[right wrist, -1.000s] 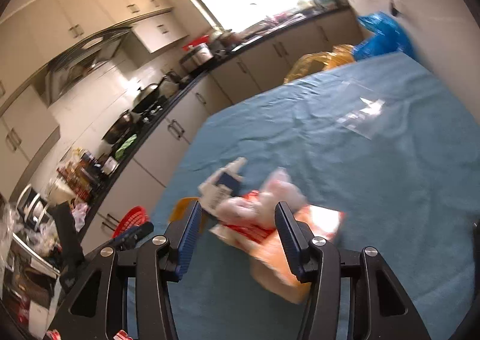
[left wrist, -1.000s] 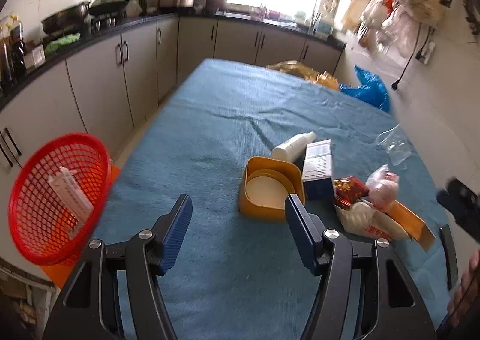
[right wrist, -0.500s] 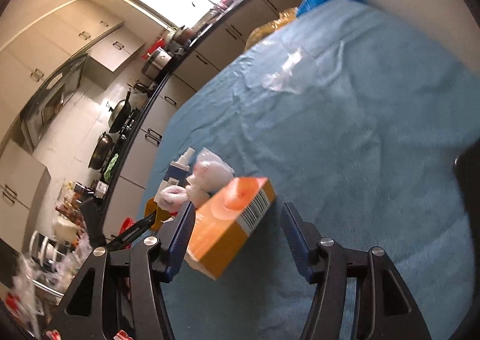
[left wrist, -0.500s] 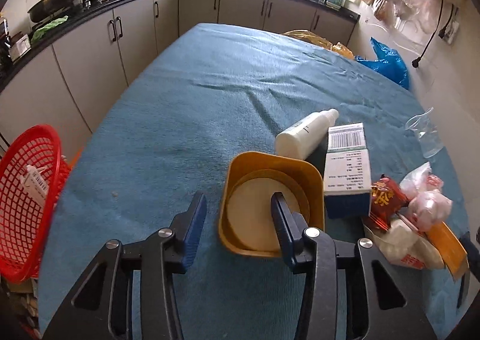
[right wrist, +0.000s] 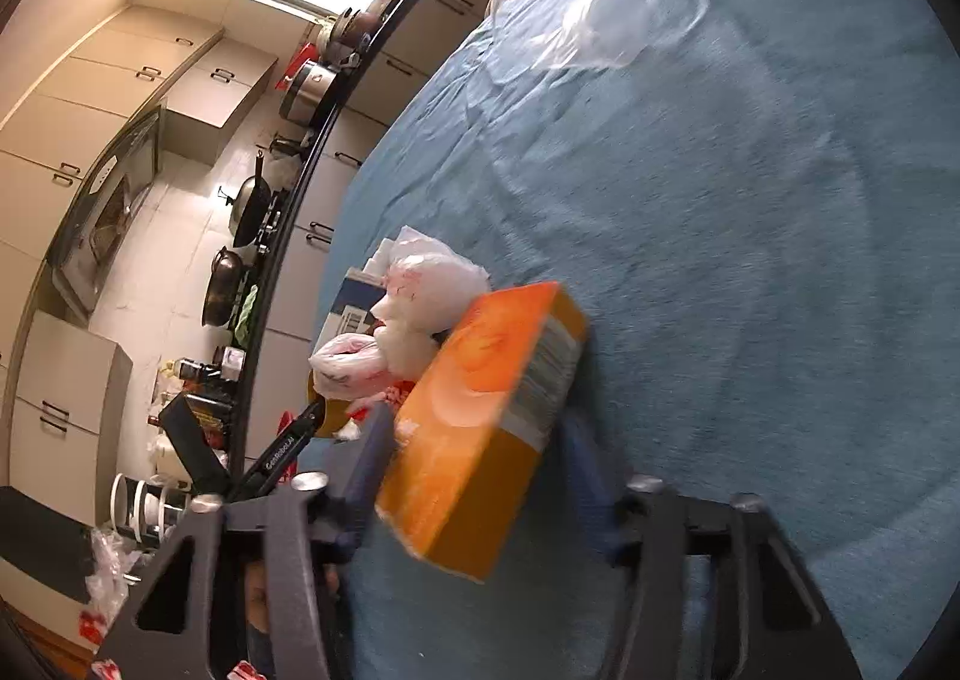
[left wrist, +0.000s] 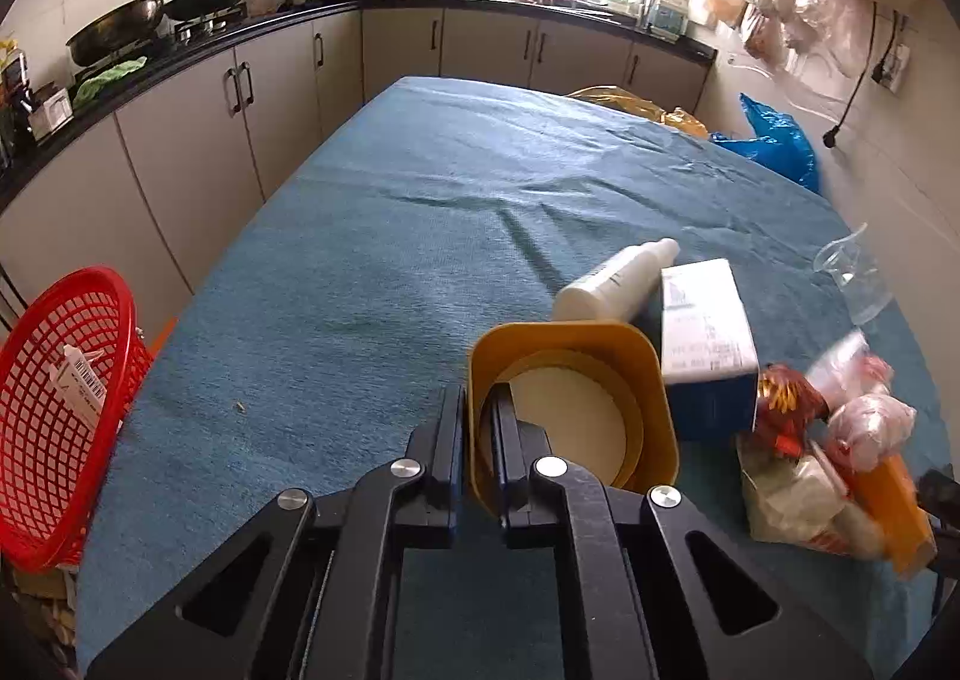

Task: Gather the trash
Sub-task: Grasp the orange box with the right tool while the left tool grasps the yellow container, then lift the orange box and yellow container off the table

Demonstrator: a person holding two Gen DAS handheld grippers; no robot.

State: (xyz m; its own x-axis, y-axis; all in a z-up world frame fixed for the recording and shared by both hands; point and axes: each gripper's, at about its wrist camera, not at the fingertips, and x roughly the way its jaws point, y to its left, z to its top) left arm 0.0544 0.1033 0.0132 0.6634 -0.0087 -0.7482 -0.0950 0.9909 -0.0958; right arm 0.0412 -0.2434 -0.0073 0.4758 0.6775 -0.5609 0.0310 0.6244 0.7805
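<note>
Left gripper [left wrist: 478, 440] clamped thinly on yellow square plastic container's [left wrist: 570, 410] wall near table's right edge; right gripper [right wrist: 474, 461] wide around orange cardboard carton [right wrist: 480, 428]. Risk: container slipping.

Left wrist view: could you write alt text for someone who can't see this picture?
The left gripper is pinched shut on the near wall of a yellow tub on a blue-covered table. Right of the tub lie a white bottle, a blue and white box and a heap of wrappers. A red basket sits at the table's left edge.
</note>
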